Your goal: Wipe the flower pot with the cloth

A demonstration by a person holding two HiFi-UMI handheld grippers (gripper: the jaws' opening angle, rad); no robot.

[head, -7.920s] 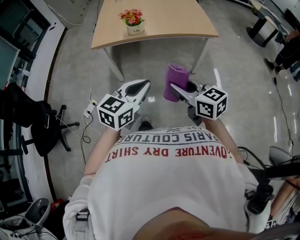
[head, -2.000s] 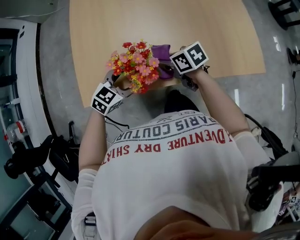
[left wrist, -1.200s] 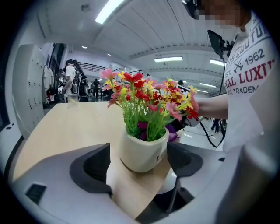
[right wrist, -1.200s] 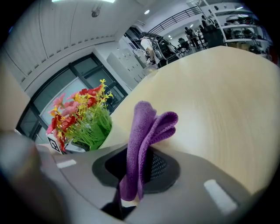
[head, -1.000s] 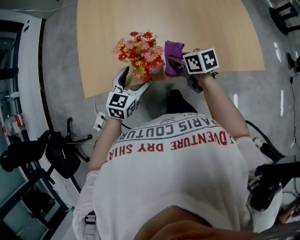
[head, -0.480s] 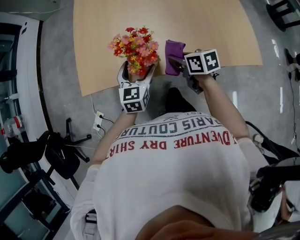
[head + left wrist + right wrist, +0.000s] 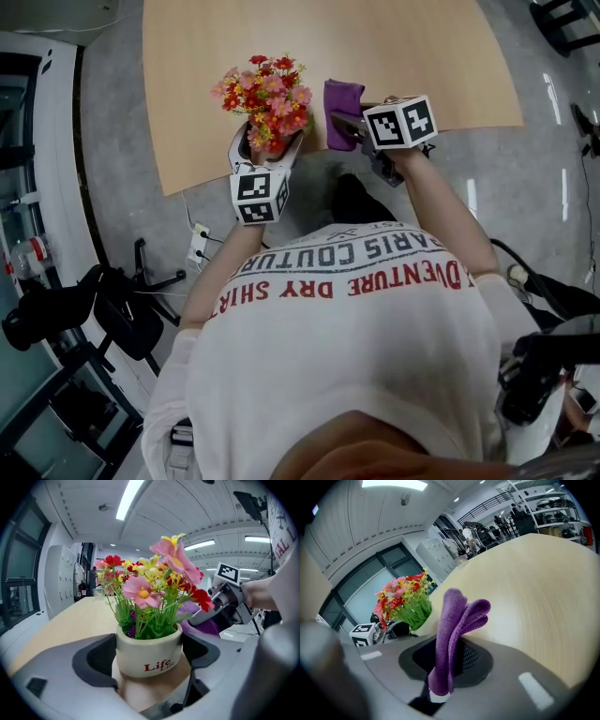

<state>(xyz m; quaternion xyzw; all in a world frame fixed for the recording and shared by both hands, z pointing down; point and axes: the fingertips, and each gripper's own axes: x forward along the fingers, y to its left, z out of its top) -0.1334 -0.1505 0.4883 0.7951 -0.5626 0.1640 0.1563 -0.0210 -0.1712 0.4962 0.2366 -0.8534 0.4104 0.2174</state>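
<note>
I count 1 flower pot [image 7: 149,654], 1 cloth [image 7: 452,630], 2 grippers & 1 table [image 7: 422,56]. The pot is small, round & creamy white, w/ the word "Life" in red on its front. It's full of flowers [image 7: 154,588]: pink, red & yellow on green stems, too many to count. The pot is at the near edge of the table, toward the left end. I can't tell if its bottom rests on the wood or hangs just above it. My left gripper [image 7: 265,150] has its jaws wide apart & pressed on the pot's 2 sides, so it has hold of the pot. My right gripper [image 7: 349,122] is just to the right, w/ its jaws pinched tight on the purple cloth, which sticks up past the tips in a soft fold. The cloth is just beside the flowers, but I can't tell if it touches the pot. Edges: the table's near edge runs right under both grippers, & its left edge is farther off. Room: past the pot there's lots of open wood top, esp. far & right. Below the near edge is grey floor [image 7: 525,187], w/ a black chair [image 7: 122,309] well off to the left.
</note>
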